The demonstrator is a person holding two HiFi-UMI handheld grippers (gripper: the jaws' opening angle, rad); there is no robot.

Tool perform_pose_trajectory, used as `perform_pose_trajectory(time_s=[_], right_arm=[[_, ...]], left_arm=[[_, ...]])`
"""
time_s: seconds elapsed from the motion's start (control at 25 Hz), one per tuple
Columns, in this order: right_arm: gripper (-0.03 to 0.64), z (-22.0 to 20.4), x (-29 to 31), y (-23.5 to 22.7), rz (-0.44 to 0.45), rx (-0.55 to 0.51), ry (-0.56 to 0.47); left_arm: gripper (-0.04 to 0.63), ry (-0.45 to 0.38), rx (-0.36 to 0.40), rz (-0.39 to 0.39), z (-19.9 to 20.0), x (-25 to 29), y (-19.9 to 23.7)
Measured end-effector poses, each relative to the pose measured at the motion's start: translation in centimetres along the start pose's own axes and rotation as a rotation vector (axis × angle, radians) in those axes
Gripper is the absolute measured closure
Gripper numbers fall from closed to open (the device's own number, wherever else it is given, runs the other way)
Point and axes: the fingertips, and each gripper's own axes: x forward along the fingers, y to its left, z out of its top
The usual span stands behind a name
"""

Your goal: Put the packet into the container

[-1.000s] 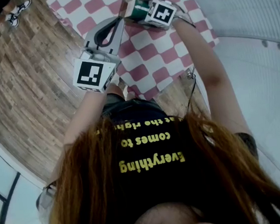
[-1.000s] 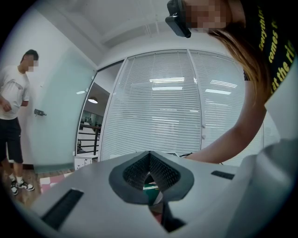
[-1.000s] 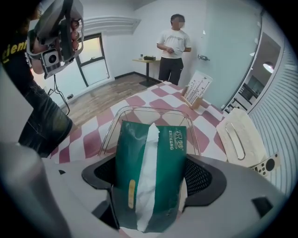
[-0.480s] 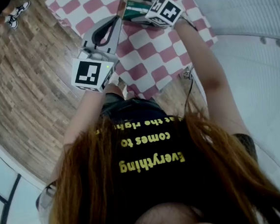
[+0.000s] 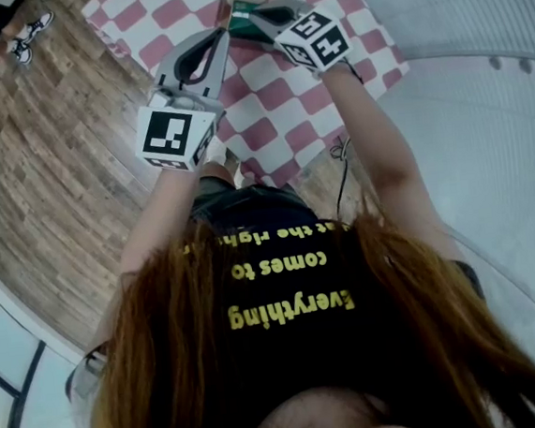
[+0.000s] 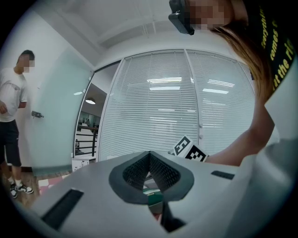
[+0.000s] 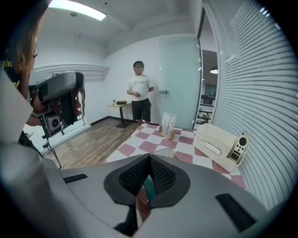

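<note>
**Packet pinched in the right tongs, left tongs closed beside it**

In the head view we see wooden floor (image 5: 45, 154) on the left and pink-and-white checked floor (image 5: 285, 103) out past our arms. Our left tongs (image 5: 221, 42) reach forward over the checks, with their marker cube (image 5: 171, 138) nearest to us.

In the left gripper view the left tongs (image 6: 150, 155) have their tips pressed together, and nothing is caught between them. Lower down, a bit of the packet's green (image 6: 156, 199) shows through the gap between the two halves. At the far left of that view stands a person (image 6: 11, 102) in a white top, and blinds (image 6: 186, 107) fill the background.

Just to the right of the left tips in the head view is the packet (image 5: 243, 8). It is held up off the floor, above the checks, by our right tongs (image 5: 265, 13). We cannot tell whether the left tips touch it.

In the right gripper view the right tongs (image 7: 149, 160) are clamped on the packet (image 7: 144, 197). It stands on edge between the pads, reddish-brown on one face with green along the edge. Beyond it, from left to right, we see the person (image 7: 139, 88), a card stand (image 7: 167, 124) on the checks, and a pale box (image 7: 221, 144) close against the blinds (image 7: 251, 93).
</note>
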Motion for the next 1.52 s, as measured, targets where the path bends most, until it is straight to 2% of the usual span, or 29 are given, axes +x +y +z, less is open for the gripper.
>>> perform_pose_trajectory(time_s=[0.32, 0.56, 0.84, 1.04, 1.52], right_arm=[[0.603, 5.4, -6.5, 2.2, -0.13, 0.145, -0.33], [0.603, 7.9, -10.5, 4.1, -0.203, 0.138, -0.469], [0.603, 9.9, -14.2, 6.2, -0.242, 0.132, -0.627], [0.603, 10.4, -15.7, 7.6, -0.246, 0.114, -0.688], [0.603, 11.1, -16.9, 9.2, -0.254, 0.077, -0.707]], left_arm=[[0.594, -0.006, 0.008, -0.021, 0.7, 0.0, -1.2], [0.594, -0.016, 0.015, -0.041, 1.1, -0.2, -2.3], [0.595, -0.029, 0.03, -0.051, 2.3, -0.6, -3.2], [0.594, -0.039, 0.027, -0.056, 2.6, -0.8, -3.6], [0.595, -0.067, 0.023, -0.058, 3.4, -1.2, -4.6]])
